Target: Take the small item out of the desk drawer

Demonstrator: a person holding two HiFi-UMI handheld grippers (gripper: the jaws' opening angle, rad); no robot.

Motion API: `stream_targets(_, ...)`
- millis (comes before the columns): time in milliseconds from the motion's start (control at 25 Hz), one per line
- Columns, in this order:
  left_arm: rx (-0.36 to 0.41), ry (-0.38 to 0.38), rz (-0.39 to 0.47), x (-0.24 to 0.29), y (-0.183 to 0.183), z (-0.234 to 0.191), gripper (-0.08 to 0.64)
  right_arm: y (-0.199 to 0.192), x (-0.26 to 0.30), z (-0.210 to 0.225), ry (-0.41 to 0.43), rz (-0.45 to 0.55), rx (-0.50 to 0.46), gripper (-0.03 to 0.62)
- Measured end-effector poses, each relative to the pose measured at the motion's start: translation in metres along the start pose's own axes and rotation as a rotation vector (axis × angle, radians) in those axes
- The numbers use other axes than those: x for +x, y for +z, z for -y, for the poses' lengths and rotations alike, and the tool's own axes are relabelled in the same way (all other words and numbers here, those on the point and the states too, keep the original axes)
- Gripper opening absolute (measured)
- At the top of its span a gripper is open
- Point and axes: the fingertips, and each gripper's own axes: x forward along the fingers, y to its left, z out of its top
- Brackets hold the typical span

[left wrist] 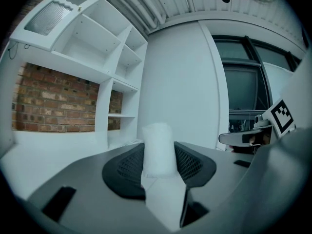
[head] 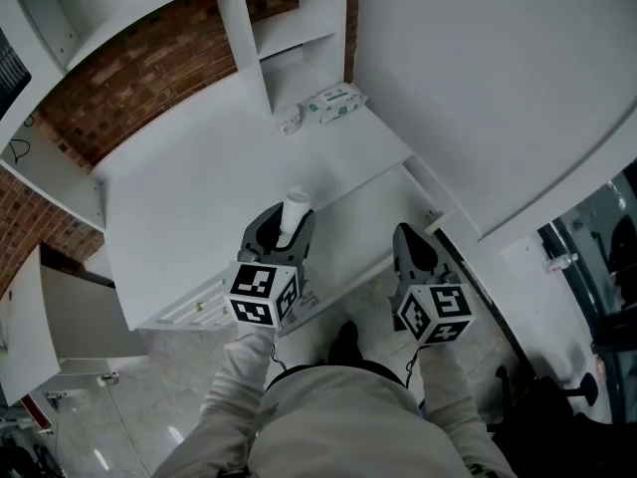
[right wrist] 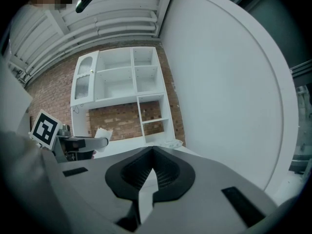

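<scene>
With the left gripper (left wrist: pixel 158 154), clamping the item (left wrist: pixel 157 133) by its lower part, upright, just above the desk's (head: pixel 199 187) front edge and clear of the drawer (head: pixel 373 212). Seeming light, soft and squashy, so likely wanting a gentle mid-body grip. Holding the right gripper (right wrist: pixel 152 174) clenched and empty, off the desk's front.

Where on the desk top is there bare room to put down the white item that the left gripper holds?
The desk top is bare from the brick wall to its front edge, left of the left gripper and its white item. It is crowded only at the back right, by the shelf unit, where a packet and a small container lie.
</scene>
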Motion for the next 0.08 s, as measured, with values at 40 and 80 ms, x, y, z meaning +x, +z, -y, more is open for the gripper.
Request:
stream_targets(40,0.000,0.004,-0.002,-0.0007,-0.0003,-0.0005,0.189,-0.0001,-0.0004,-0.0004,0.002,0.000,0.001,0.026)
stream_targets(80,-0.001,0.008,-0.004,-0.0015,-0.0005,-0.0009,0.189,-0.0002,-0.0008,-0.0008,0.005,0.000,0.002,0.026)
